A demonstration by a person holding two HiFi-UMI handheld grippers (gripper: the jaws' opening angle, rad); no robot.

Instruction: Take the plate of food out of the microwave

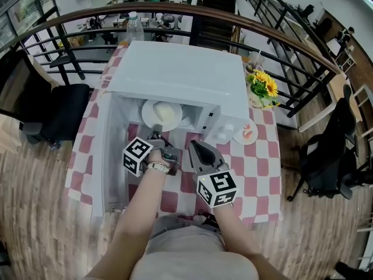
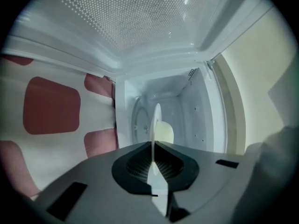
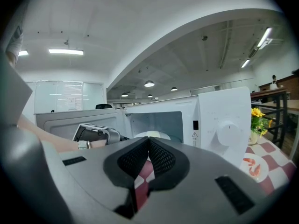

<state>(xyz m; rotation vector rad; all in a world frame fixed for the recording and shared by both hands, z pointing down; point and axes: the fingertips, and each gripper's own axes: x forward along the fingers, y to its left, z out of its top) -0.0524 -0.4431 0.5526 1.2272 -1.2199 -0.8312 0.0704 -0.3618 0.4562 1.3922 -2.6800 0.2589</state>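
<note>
A white microwave (image 1: 180, 74) stands on the worktop (image 1: 256, 168), which is covered by a red and white checked cloth. Its door (image 1: 108, 150) is swung open to the left. The plate (image 1: 145, 115) sits inside the cavity with a pale mound of food (image 1: 167, 112) on it. The left hand-held gripper (image 2: 153, 148) reaches into the opening and is clamped on the plate's near rim; in its own view the plate shows edge-on, its thin white edge pinched between the two dark pads. The right hand-held gripper (image 3: 148, 141) hangs just in front of the microwave, to the right of the left one. Its jaws are pressed together at the tips with nothing between them, only the checked cloth showing beyond. On the worktop right of the microwave lies a small saucer (image 1: 246, 133) with a red pattern, and farther back stands a pot of yellow flowers (image 1: 263, 86). A clear bottle (image 1: 134, 28) stands at the worktop's far edge, behind the microwave.
</note>
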